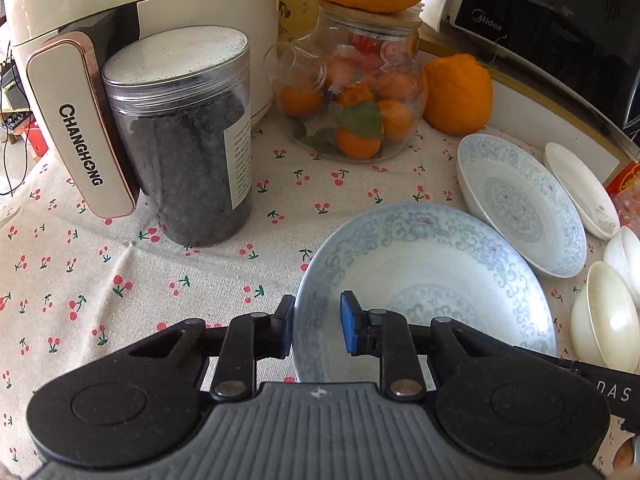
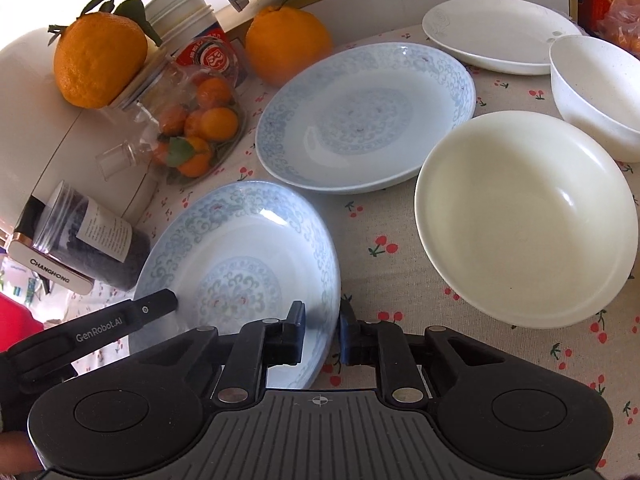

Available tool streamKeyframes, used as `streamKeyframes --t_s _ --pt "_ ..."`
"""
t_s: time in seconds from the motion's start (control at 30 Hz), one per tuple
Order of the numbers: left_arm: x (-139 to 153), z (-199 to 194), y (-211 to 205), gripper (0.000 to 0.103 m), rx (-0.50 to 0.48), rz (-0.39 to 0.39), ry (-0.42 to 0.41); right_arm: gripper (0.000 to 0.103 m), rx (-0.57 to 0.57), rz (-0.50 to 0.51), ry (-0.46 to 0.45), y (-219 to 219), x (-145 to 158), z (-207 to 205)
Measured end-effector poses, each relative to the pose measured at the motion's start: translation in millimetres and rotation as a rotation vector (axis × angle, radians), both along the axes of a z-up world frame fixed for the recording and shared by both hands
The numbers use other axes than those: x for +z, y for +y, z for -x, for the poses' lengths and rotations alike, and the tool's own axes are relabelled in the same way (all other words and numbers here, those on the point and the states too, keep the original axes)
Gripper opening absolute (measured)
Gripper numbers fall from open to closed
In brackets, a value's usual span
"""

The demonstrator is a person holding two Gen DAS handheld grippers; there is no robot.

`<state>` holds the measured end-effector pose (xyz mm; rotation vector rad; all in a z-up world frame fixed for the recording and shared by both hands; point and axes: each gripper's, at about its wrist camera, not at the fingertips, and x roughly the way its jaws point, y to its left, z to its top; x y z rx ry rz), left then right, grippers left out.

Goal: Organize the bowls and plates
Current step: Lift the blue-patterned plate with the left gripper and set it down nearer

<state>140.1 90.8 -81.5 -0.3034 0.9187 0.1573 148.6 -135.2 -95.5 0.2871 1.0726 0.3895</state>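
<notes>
A blue-patterned plate [image 1: 432, 276] [image 2: 240, 248] lies nearest. My left gripper [image 1: 316, 328] straddles its left rim, one finger outside and one inside, with a gap at the pads. My right gripper [image 2: 322, 330] straddles its right rim the same way. A second blue-patterned plate [image 1: 520, 204] [image 2: 364, 120] sits behind it. A white plate [image 1: 580, 188] [image 2: 496, 32] lies further back. A cream bowl [image 1: 606, 320] [image 2: 524, 216] and a white bowl [image 1: 624, 252] [image 2: 596, 92] stand to the right.
On the cherry-print tablecloth [image 1: 160, 280] stand a jar of dark contents [image 1: 184, 140], a glass jar of small oranges [image 1: 360, 92], large oranges [image 1: 458, 94], a Changhong appliance [image 1: 80, 40] and a Midea microwave [image 1: 560, 20]. Paper cups [image 2: 184, 8] stand at the back.
</notes>
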Motion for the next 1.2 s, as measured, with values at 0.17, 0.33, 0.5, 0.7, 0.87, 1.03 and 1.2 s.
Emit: streamKeyframes --t_s 0.17,0.33,0.5,0.7,0.87,1.03,1.2 --pt "0 3 5 0.017 0.019 0.04 -0.01 0.016 0.005 0.0 -0.015 0 0 2" --pt "3 8 10 0.014 0.028 0.084 -0.004 0.016 -0.004 0.004 -0.01 -3 3 4" --pt "6 12 11 0.012 0.036 0.097 0.009 0.017 0.009 0.022 -0.029 -2 7 8" --pt "16 33 10 0.009 0.046 0.105 0.006 0.017 0.024 0.038 -0.065 -5 19 20" --pt "24 47 11 0.008 0.042 0.115 -0.002 0.017 0.033 0.018 -0.056 -11 23 32" --pt "28 66 8 0.008 0.022 0.125 0.001 0.017 0.037 0.021 -0.05 -19 27 49" --pt "28 95 2 0.008 -0.006 0.136 0.002 0.017 0.067 0.037 -0.059 -32 32 76"
